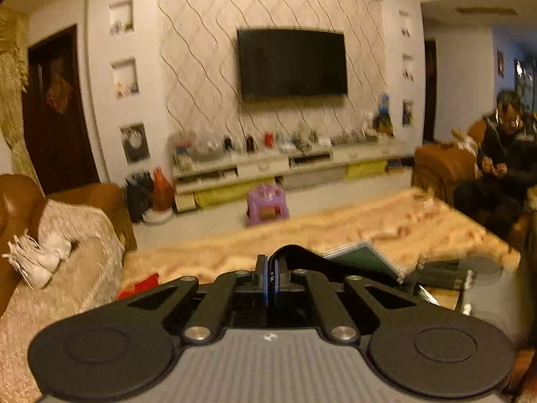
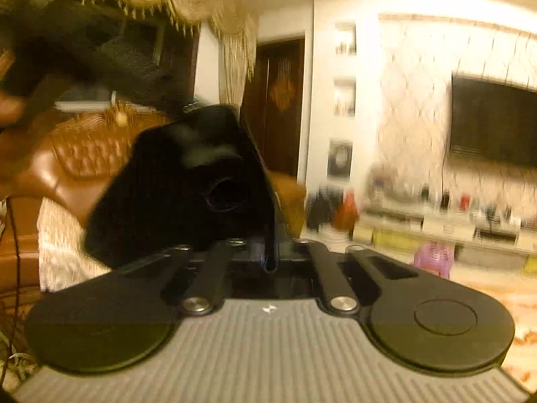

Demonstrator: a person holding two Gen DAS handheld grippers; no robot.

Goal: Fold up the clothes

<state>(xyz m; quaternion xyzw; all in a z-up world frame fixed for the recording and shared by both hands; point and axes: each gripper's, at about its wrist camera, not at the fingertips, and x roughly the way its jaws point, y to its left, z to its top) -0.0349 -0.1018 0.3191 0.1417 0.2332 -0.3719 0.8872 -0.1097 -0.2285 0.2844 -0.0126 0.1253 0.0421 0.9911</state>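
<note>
On my left-wrist view the left gripper (image 1: 271,270) sits low at centre frame with its jaws clamped together on a fold of black cloth (image 1: 295,258), which arches up and trails right over the fluffy beige blanket (image 1: 386,221) covering the table. On the right-wrist view my right gripper (image 2: 268,252) is likewise pinched on the same black garment (image 2: 188,188), which billows up blurred at centre-left before the brown leather sofa (image 2: 84,154).
</note>
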